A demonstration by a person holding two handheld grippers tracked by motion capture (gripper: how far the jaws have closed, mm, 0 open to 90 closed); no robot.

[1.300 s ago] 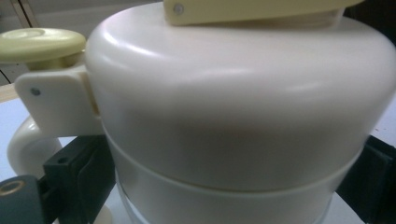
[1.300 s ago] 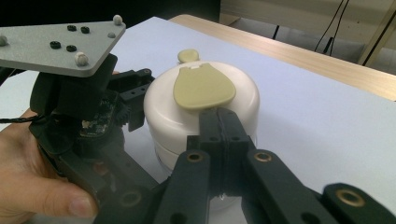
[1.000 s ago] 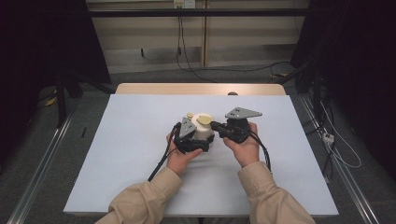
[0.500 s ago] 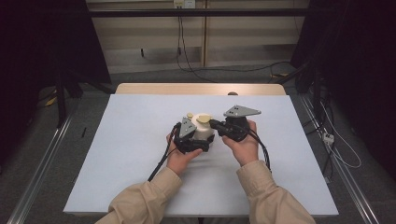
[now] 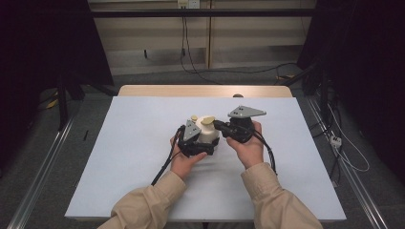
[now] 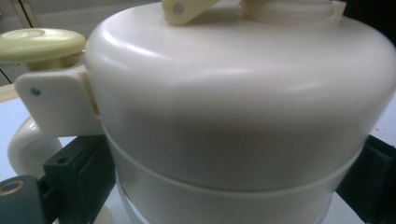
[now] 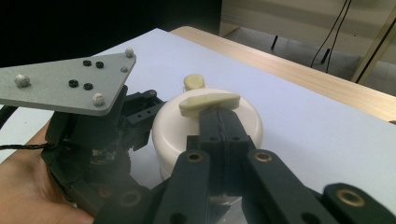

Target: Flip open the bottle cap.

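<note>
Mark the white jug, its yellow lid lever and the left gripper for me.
jug [image 6: 233, 107]: left gripper view, on its domed white lid.
lever [image 7: 209, 102]: right gripper view, on the yellow tab's top.
left gripper [image 5: 199, 143]: high view, between its jaws at the jug.

From above, the white jug [image 5: 206, 135] at mid-frame is mostly covered: the left gripper [image 5: 195, 143] wraps its near side and lower body, so its base on the table [image 5: 143, 143] cannot be seen. The left hand [image 5: 184, 162] hides under that gripper.

In the left gripper view the jug runs off the top, right and bottom edges; its pale yellow lever [image 6: 187, 8] is cut by the top edge, and both jaws are half-hidden at the lower corners behind the body.

In the right gripper view, whether the closed jaw tips of the right gripper [image 7: 219, 122] pinch the lever or just rest against it is hard to tell. The lower frame is blurred.
</note>
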